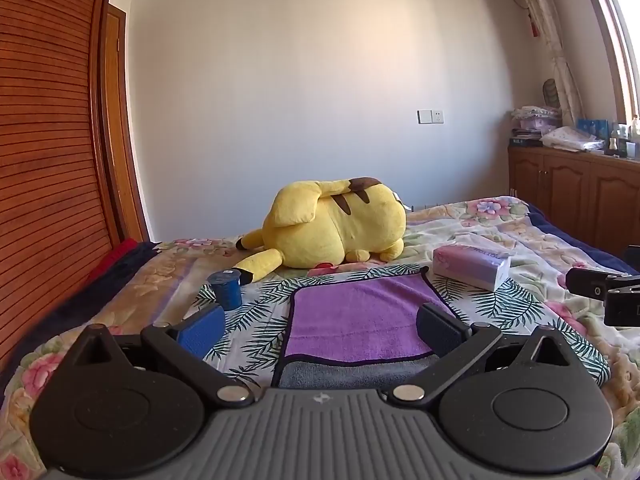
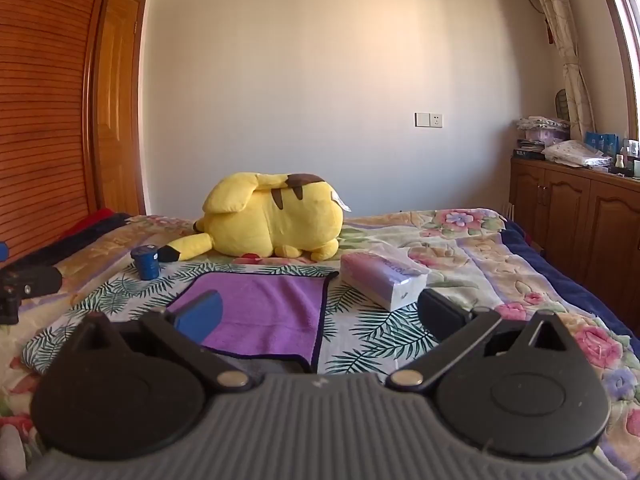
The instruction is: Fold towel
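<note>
A purple towel (image 1: 360,320) with dark piping lies flat on a palm-leaf print cloth (image 1: 256,320) spread over a floral bedspread (image 1: 500,228), its near edge turned back to show a grey underside; the left gripper (image 1: 320,330) hovers above it with jaws spread wide, grasping nothing; the right gripper (image 2: 320,314) likewise gapes empty over the towel's right edge. A blue cup (image 1: 226,288) stands just off the towel's far left corner; a pack of tissues (image 1: 472,266) rests near its far right corner; beyond both, a yellow Pikachu plush (image 1: 336,226) sprawls against the white wall (image 1: 320,80).
</note>
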